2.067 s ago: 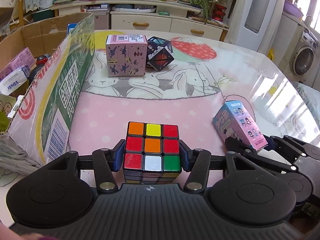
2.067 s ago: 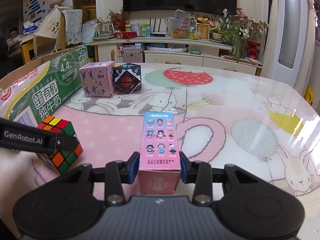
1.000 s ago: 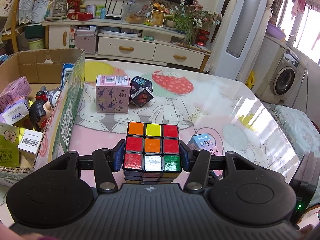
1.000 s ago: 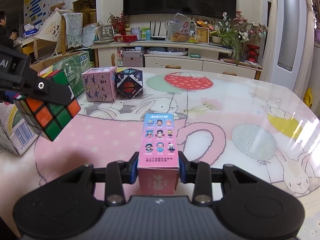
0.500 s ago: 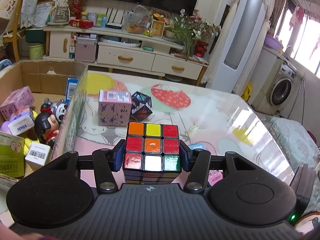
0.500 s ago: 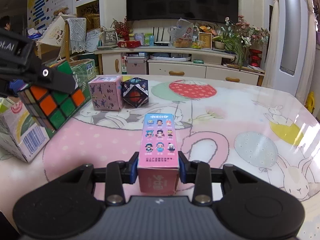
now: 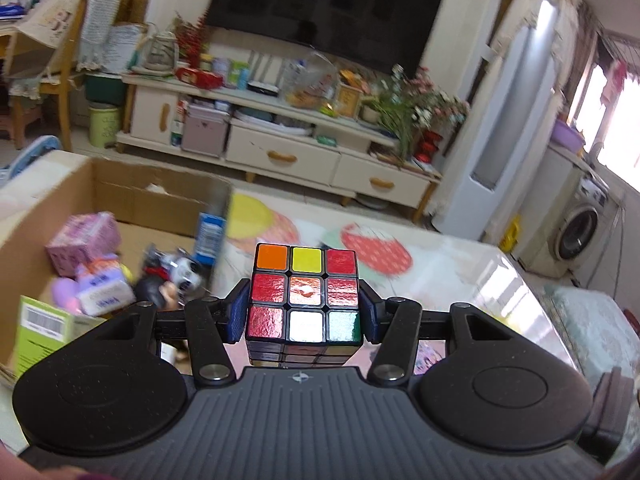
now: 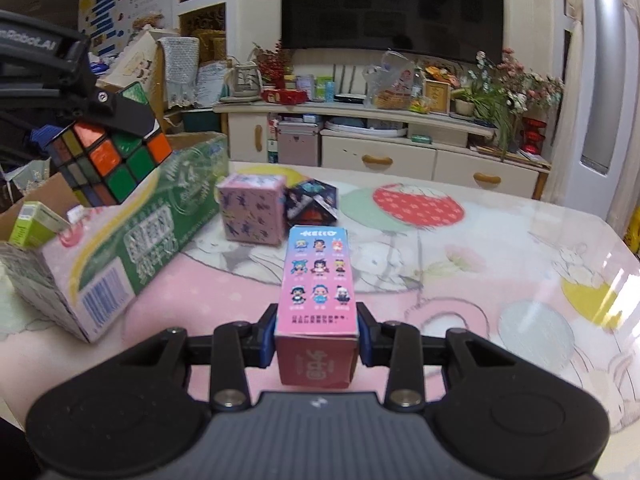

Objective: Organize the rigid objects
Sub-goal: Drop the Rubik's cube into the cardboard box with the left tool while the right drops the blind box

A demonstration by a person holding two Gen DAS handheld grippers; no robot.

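Observation:
My left gripper [image 7: 304, 314] is shut on a Rubik's cube [image 7: 306, 294] and holds it in the air beside the open cardboard box [image 7: 120, 196]. From the right wrist view the same cube [image 8: 108, 152] hangs above the box's green printed side [image 8: 152, 236]. My right gripper [image 8: 316, 332] is shut on a pink and blue figure box [image 8: 318, 276], lifted above the table. A pink patterned cube box [image 8: 250, 212] and a dark folding cube [image 8: 312, 200] stand on the table beyond it.
The cardboard box holds several toys and small cartons [image 7: 92, 276]. The table [image 8: 500, 248] has a pink cartoon cloth under a glossy cover. Behind it stand a TV cabinet [image 7: 300, 148], a tall white unit [image 7: 512, 120] and a washing machine [image 7: 580, 232].
Both grippers have risen with their loads. The left one has swung left, so the box's inside now fills its lower left view. The table sits lower in both views.

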